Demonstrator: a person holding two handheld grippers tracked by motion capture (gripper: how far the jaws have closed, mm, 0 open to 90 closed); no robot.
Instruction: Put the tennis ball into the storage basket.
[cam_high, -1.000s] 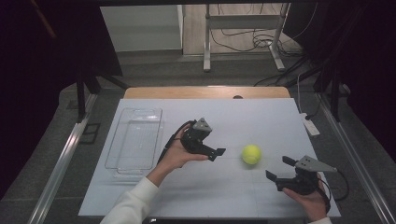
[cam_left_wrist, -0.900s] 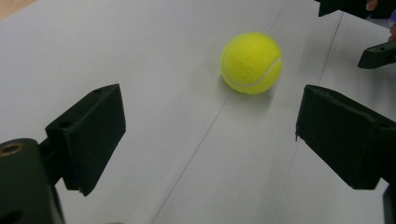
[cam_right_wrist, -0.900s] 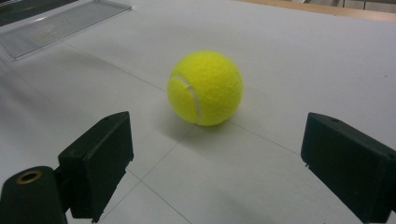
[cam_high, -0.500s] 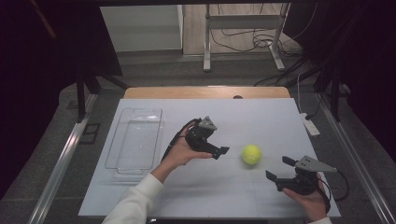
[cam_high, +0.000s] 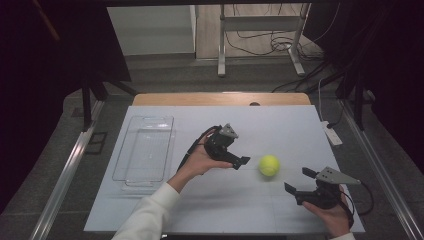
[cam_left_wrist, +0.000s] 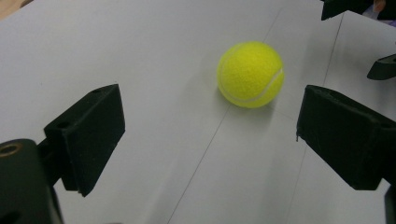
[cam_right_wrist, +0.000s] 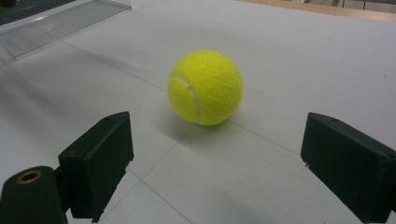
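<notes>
A yellow tennis ball (cam_high: 269, 165) lies on the white table (cam_high: 280, 125), right of centre. A hand holds my left gripper (cam_high: 239, 158) just left of the ball, open and pointed at it. In the left gripper view the ball (cam_left_wrist: 251, 74) sits a short way beyond the wide-apart jaws of that gripper (cam_left_wrist: 210, 121), touching neither. My right gripper (cam_high: 299, 181) rests in the other hand near the front right corner, open, below and right of the ball. In the right gripper view the ball (cam_right_wrist: 205, 87) lies ahead of that gripper's (cam_right_wrist: 217, 140) spread jaws, with nothing between them.
A clear plastic tray (cam_high: 121, 156) lies at the table's left side, also seen as the tray (cam_right_wrist: 60, 23) in the right gripper view. A white power strip (cam_high: 332, 134) hangs off the right edge. The right gripper's jaw tips (cam_left_wrist: 383, 67) show far off in the left gripper view.
My left gripper has moved a little to the right and away, closer to the ball. The ball and the right gripper have stayed put.
</notes>
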